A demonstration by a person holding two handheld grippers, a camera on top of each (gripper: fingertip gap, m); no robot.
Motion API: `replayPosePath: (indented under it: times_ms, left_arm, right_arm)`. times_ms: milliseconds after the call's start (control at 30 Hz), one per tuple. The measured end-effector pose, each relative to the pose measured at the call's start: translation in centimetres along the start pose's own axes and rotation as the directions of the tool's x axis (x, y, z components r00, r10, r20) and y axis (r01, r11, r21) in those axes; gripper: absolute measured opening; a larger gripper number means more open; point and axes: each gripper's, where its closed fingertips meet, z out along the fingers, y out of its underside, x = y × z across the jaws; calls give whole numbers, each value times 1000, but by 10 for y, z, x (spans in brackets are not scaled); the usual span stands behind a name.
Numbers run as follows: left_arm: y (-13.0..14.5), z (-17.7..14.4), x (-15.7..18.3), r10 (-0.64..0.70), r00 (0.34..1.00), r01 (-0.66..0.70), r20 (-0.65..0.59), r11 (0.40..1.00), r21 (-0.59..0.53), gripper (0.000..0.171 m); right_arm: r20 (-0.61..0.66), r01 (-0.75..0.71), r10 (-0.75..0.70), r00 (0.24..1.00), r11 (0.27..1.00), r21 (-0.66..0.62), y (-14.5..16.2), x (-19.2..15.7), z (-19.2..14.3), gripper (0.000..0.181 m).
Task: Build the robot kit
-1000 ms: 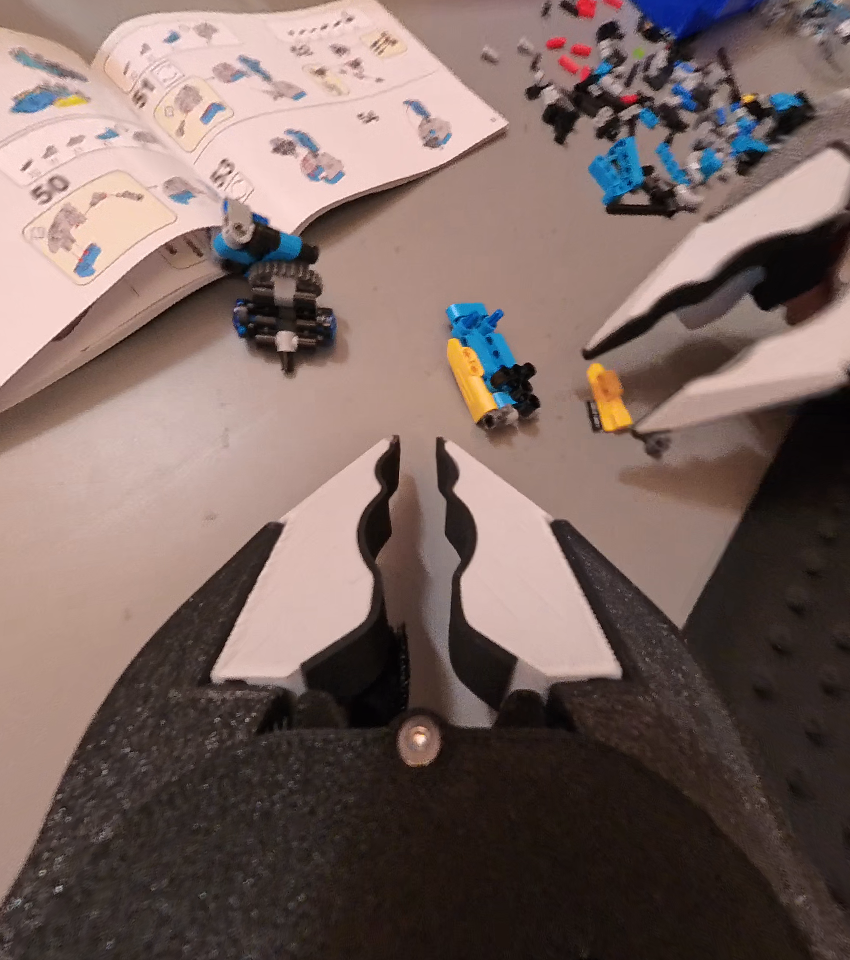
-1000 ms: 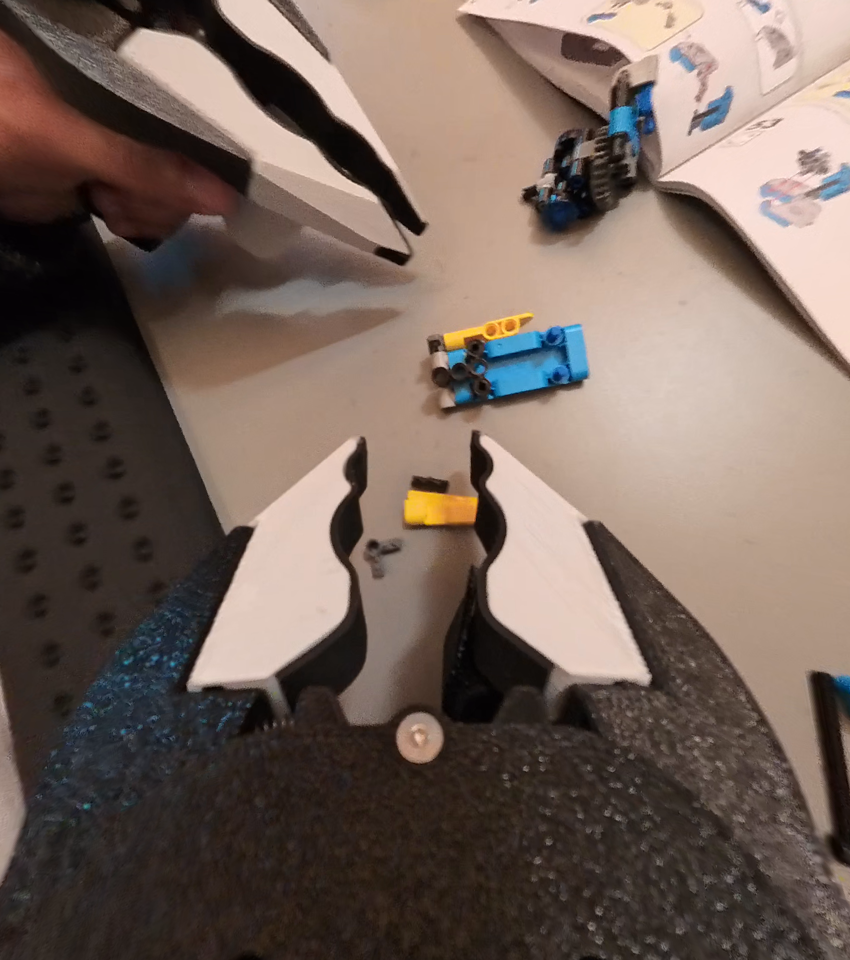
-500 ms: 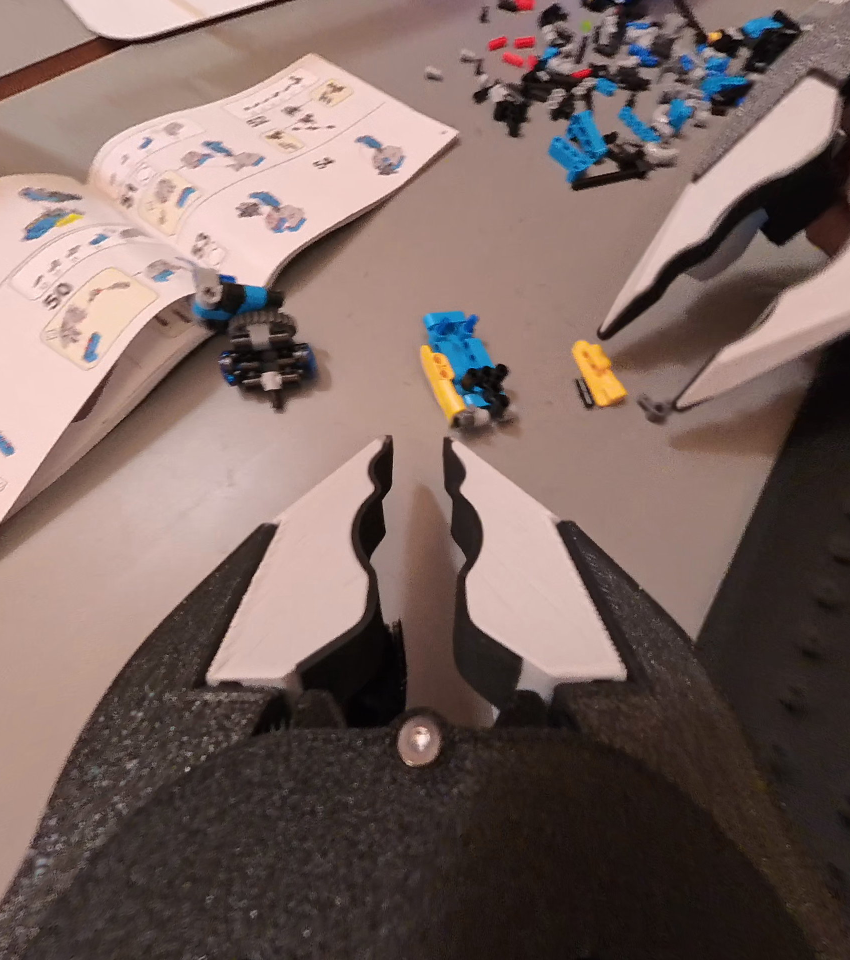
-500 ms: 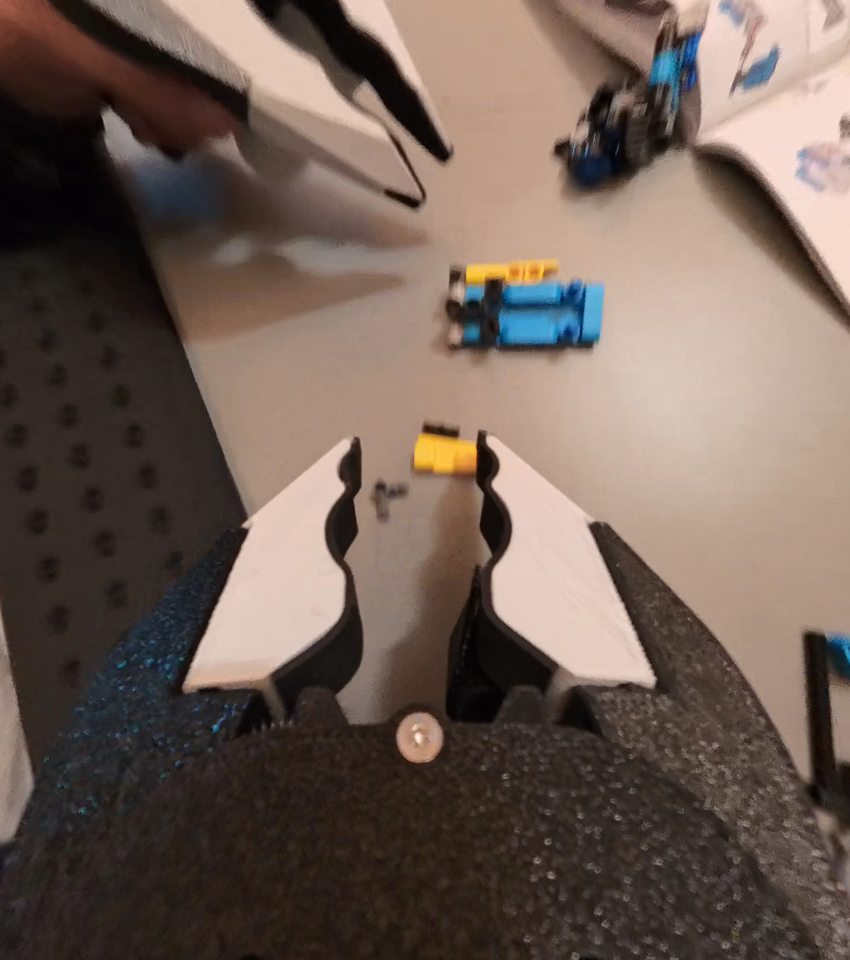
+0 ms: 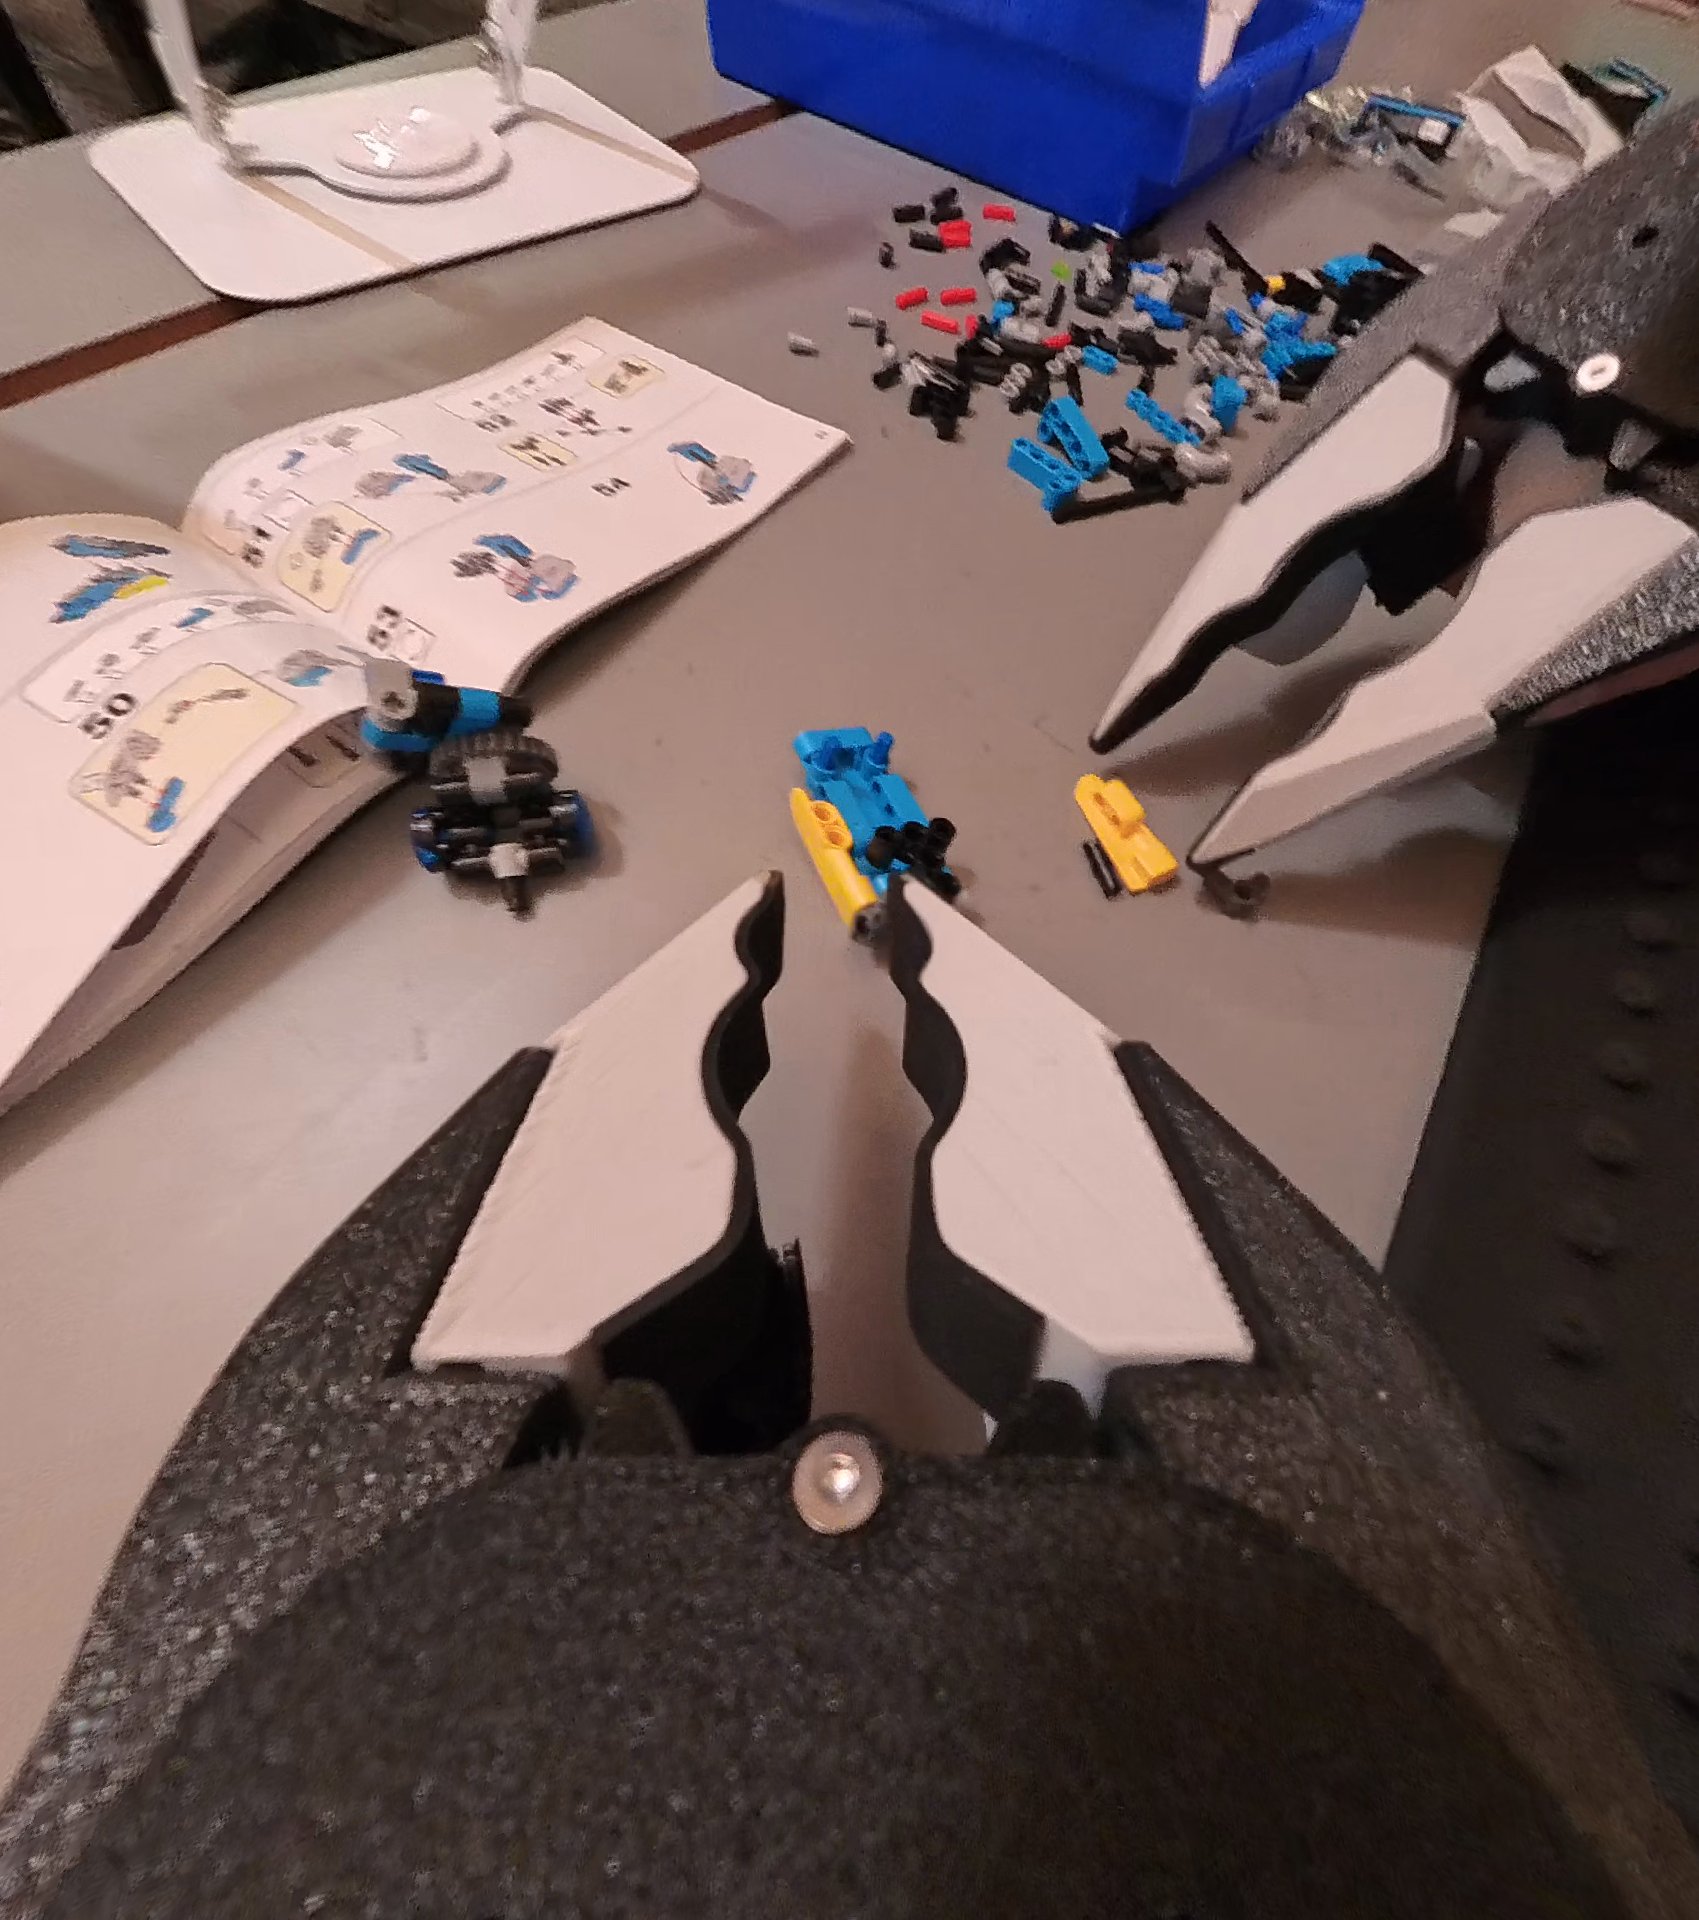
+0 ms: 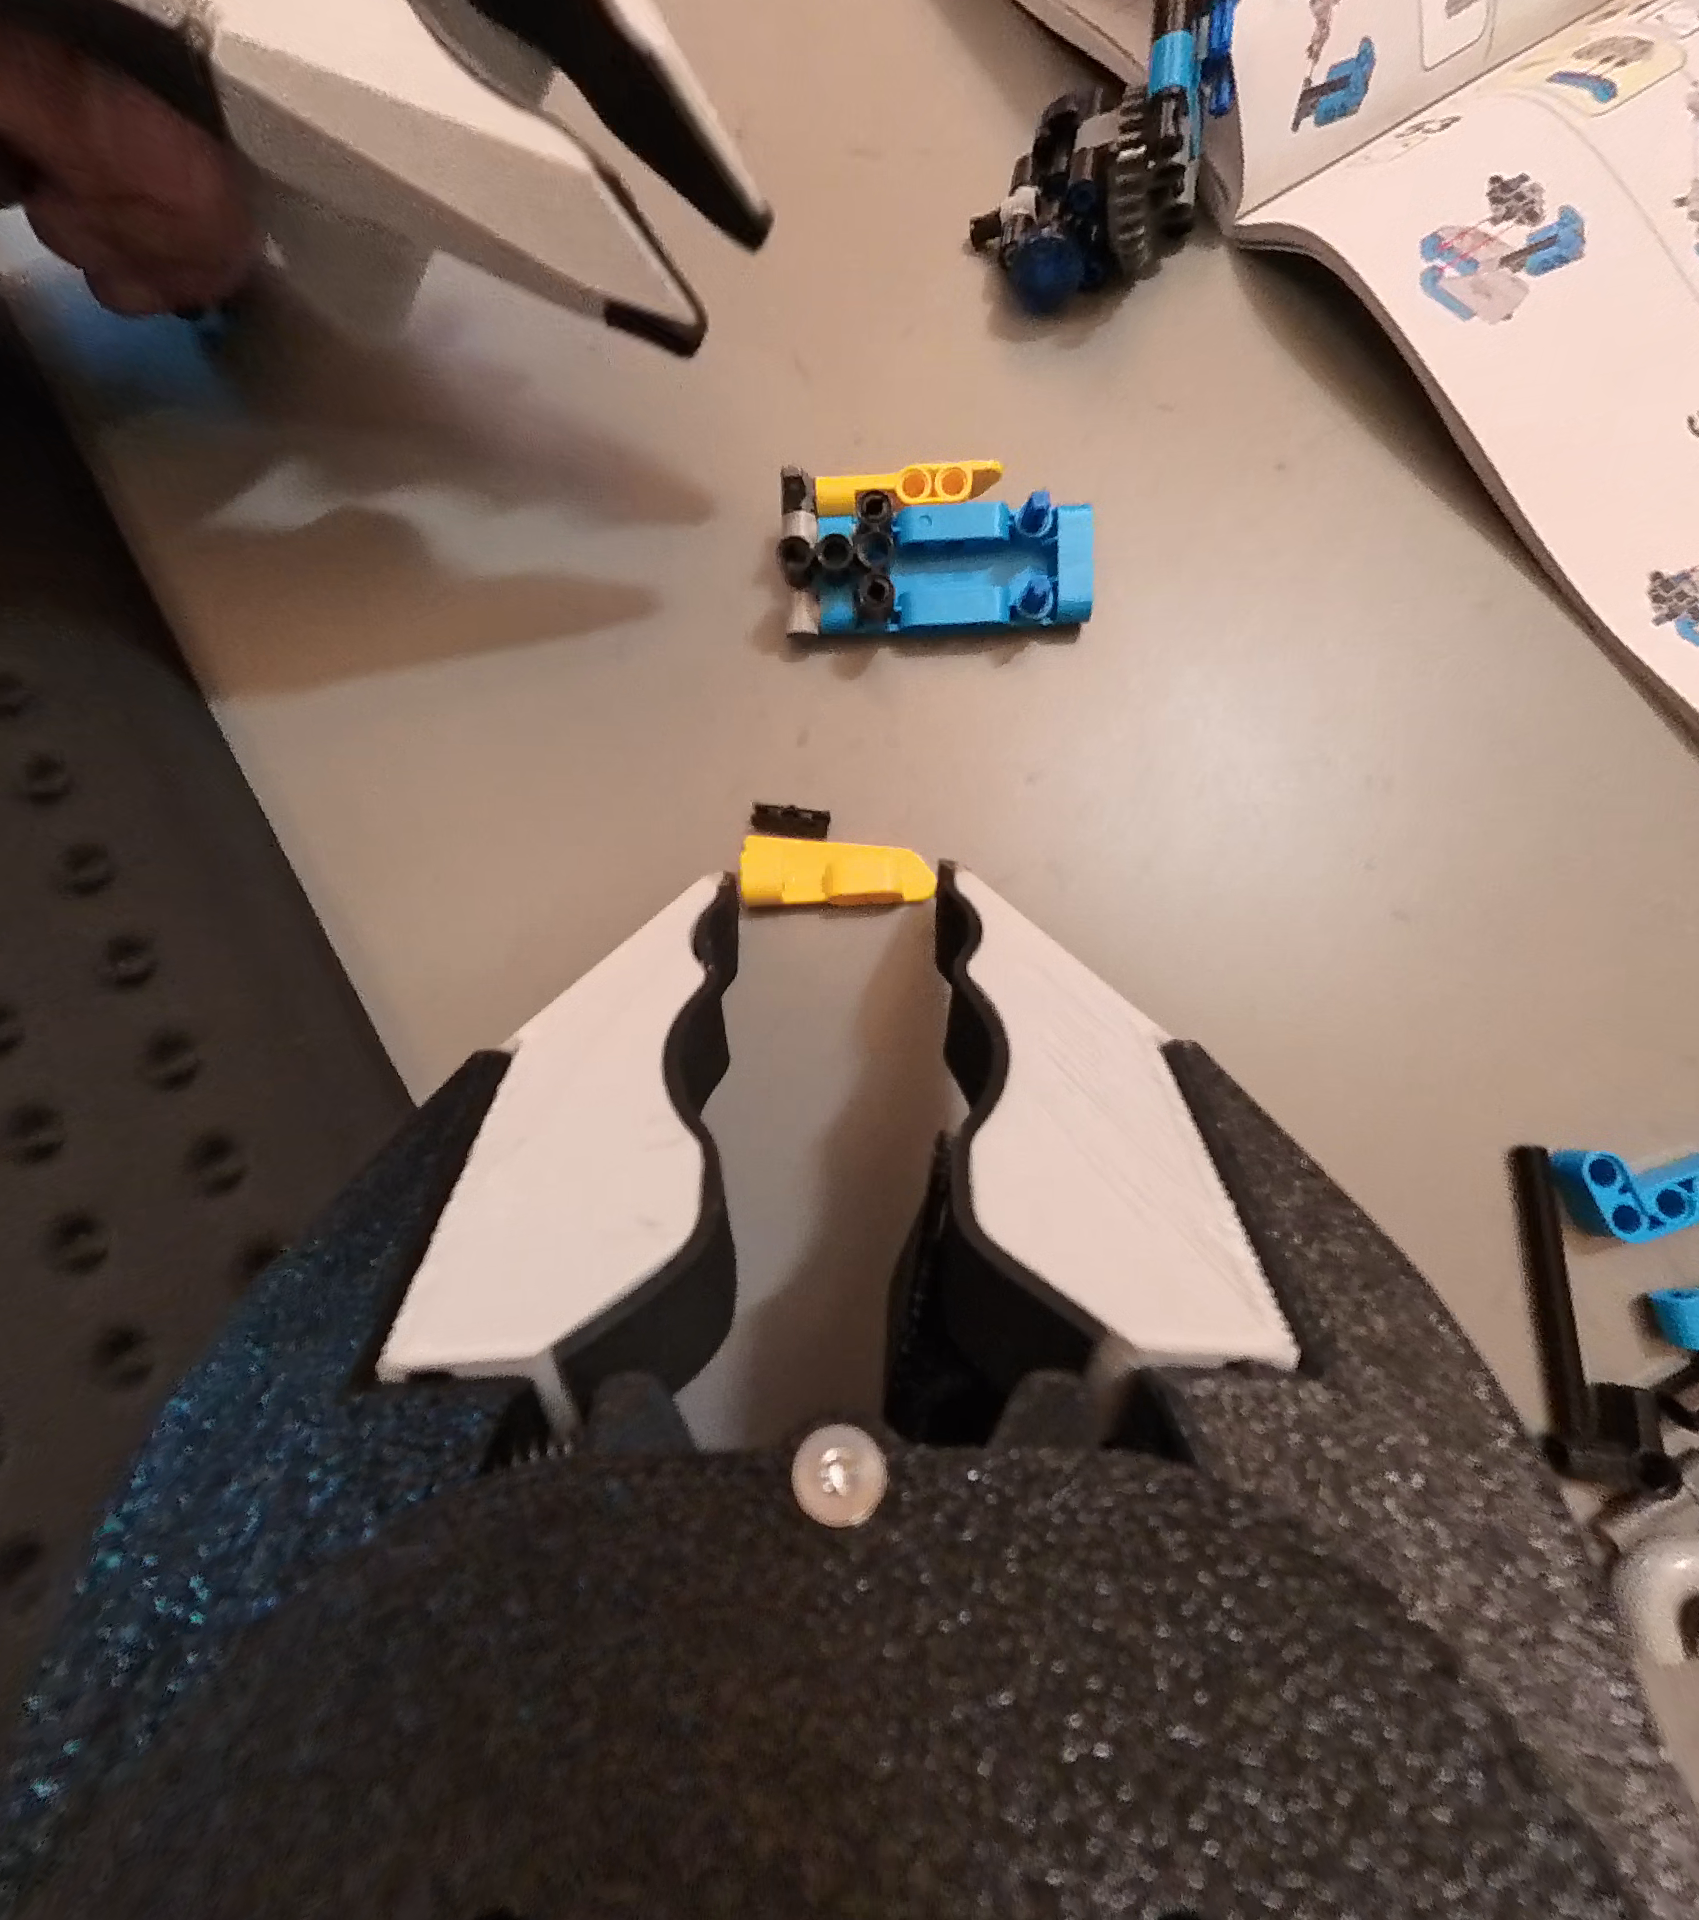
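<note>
Right gripper: jaws spread, holding nothing. Its fingertips stand at either end of a small yellow brick piece that lies flat on the grey table. In the right wrist view the piece's long axis runs 9 to 3 o'clock, square end at 9, tapered end at 3. Whether the tips touch it cannot be told. A short black pin lies just beyond the piece at 12 o'clock, parallel to it.

Farther out at 12 o'clock lies a blue and yellow assembly, long axis also 9 to 3, black connectors at the 9 o'clock end, its yellow bar along the far edge.

Left gripper: jaws slightly parted, empty. In its own view the near end of the same assembly sits just past the fingertips, long axis running 11 to 5 o'clock. The yellow piece lies at 2 o'clock from there, near the right gripper's tips.

A black and blue geared assembly rests against the edge of an open instruction booklet at 10 o'clock. Loose bricks are scattered at 1 o'clock before a blue bin. A white stand base sits at 11 o'clock. A black studded mat borders the table at 3 o'clock.
</note>
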Motion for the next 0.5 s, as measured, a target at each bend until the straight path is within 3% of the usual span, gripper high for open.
replayPosePath:
  times_ms: [167, 500]
  left_arm:
    - [1, -1, -3, -63, 998, 63, -28, 998, 9, 19]
    - [1, -1, -1, -46, 998, 46, -33, 999, 10, 19]
  right_arm:
    - [7, -15, 15, 1000, 1000, 8, -5, -3, 2, 39]
    - [-11, 7, -7, 1000, 999, -42, 2, -2, 9, 34]
